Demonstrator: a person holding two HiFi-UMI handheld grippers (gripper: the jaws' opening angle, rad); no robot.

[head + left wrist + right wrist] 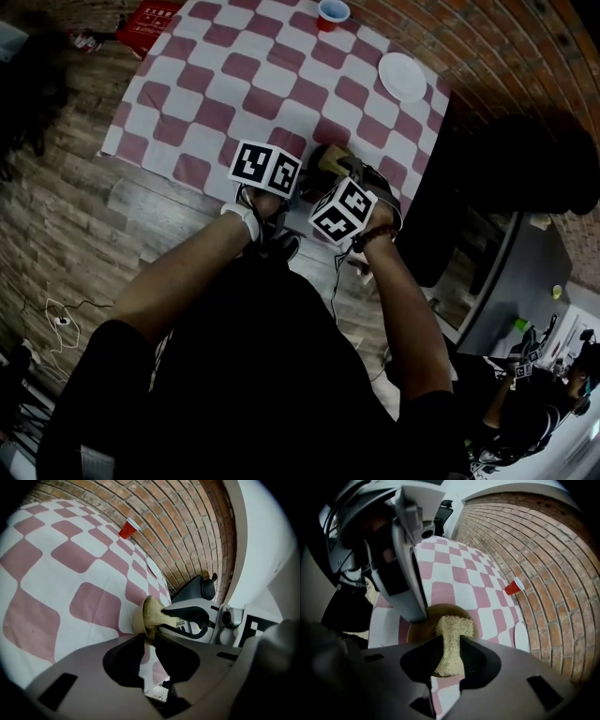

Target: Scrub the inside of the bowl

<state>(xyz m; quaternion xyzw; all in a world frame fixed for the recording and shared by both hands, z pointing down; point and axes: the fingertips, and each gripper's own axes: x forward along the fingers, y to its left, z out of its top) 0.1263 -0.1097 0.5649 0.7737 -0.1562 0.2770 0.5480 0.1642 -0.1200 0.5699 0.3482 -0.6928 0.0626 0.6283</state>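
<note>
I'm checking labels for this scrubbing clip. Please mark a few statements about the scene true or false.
1. The right gripper is clamped on the sponge. True.
2. The sponge is pressed into the bowl. True.
3. The red cup stands right beside the bowl. False: it stands at the table's far end, well apart from the bowl.
4. The tablecloth is plain blue. False: it has red and white checks.

A table (pixel 141 155) covered by a red-and-white checked cloth (pixel 216 112) carries three things. A brown bowl (pixel 328 159) sits at the cloth's near edge. Beyond the bowl and to its right, a white plate (pixel 402 76) lies by the cloth's right edge. Further beyond the bowl, a red cup (pixel 332 14) stands upright at the far edge.
</note>
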